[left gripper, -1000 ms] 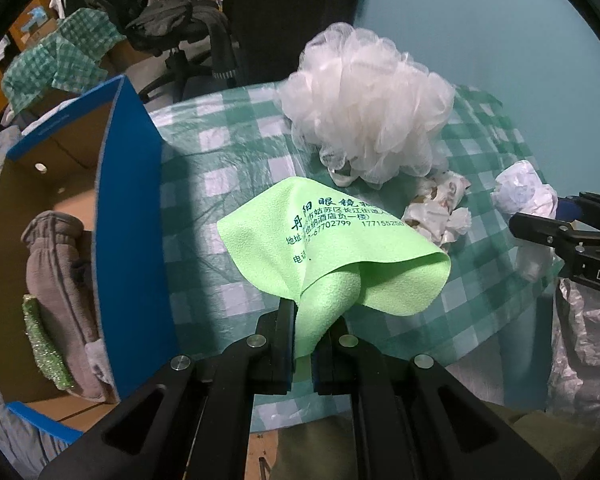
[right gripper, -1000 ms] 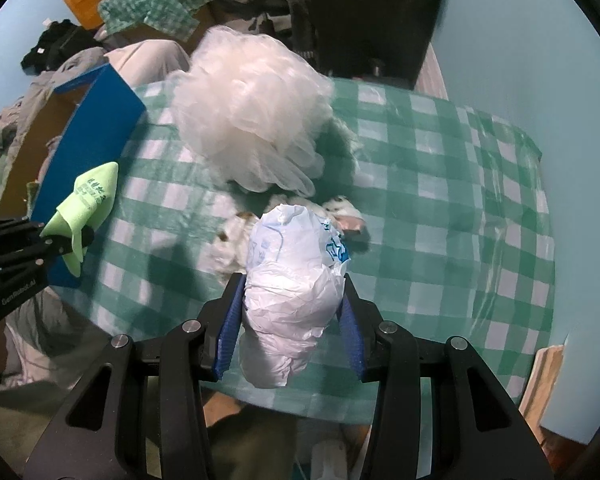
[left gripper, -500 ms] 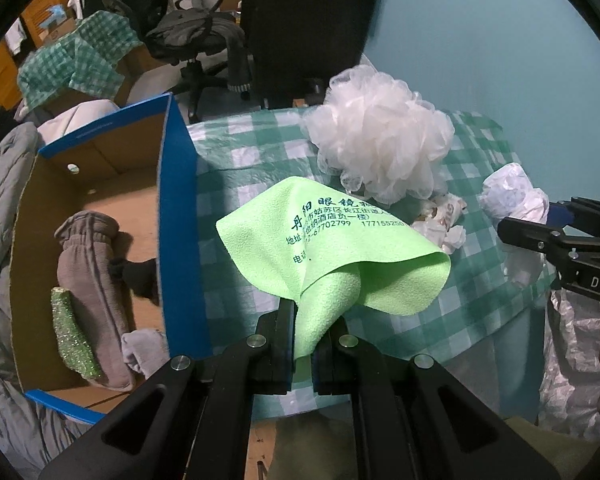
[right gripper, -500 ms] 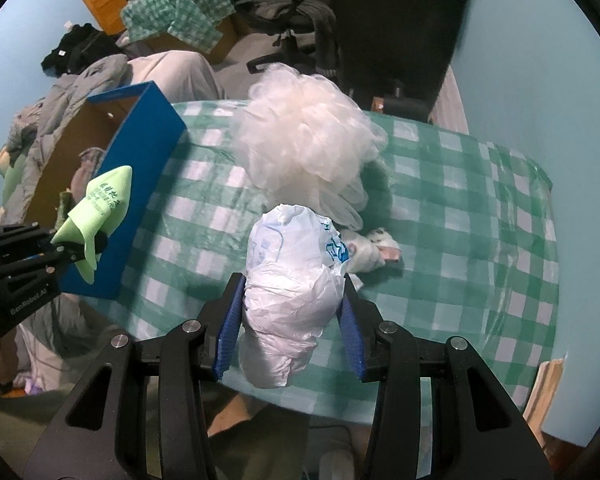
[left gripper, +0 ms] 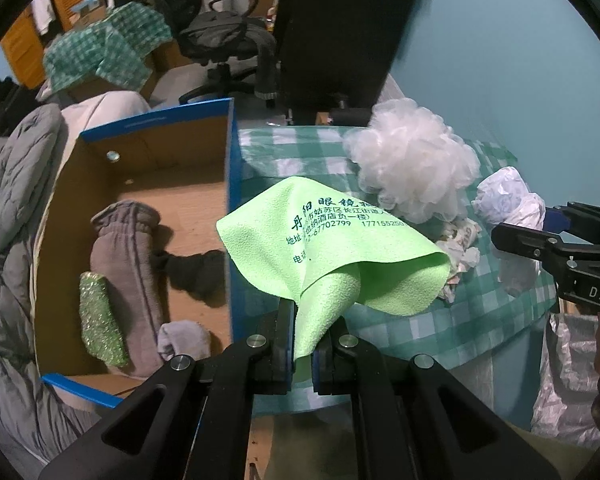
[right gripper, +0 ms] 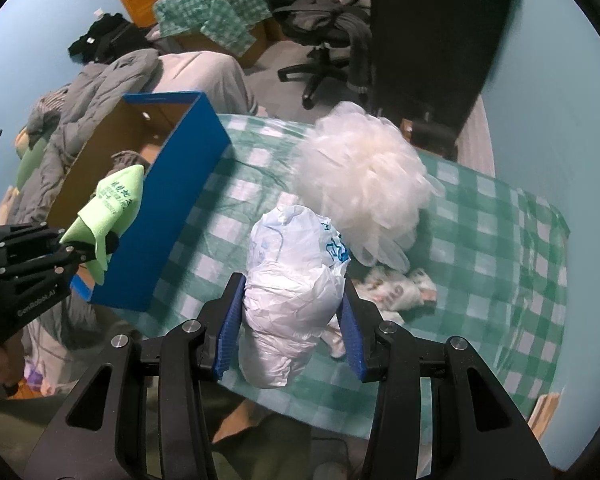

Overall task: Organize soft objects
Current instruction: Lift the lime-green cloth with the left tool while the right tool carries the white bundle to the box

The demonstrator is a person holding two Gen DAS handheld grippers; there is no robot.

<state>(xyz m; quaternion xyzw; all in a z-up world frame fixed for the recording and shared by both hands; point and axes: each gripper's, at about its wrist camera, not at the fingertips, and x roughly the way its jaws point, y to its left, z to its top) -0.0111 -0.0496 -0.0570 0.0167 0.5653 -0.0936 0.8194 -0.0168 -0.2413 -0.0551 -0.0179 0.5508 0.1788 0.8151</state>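
Observation:
My left gripper (left gripper: 303, 344) is shut on a light green printed cloth (left gripper: 340, 248) and holds it in the air beside the blue cardboard box (left gripper: 230, 184); the cloth also shows in the right wrist view (right gripper: 112, 208). My right gripper (right gripper: 294, 320) is shut on a crumpled white plastic bag (right gripper: 296, 280), held above the table's near edge; the bag also shows in the left wrist view (left gripper: 508, 204). A white mesh bath pouf (right gripper: 364, 184) and a crumpled printed wrapper (right gripper: 396, 292) lie on the green checked tablecloth (right gripper: 500, 240).
The blue box (right gripper: 180, 200) stands at the table's left end and holds a grey glove (left gripper: 128, 264), a glittery green piece (left gripper: 100, 324), a dark item and a pale sock. Grey jackets (left gripper: 8, 240) lie left of it. An office chair (right gripper: 328, 40) stands behind.
Both grippers have risen and pulled back from the table with their loads still held. The left one has swung left, so the box's inside now shows more fully.

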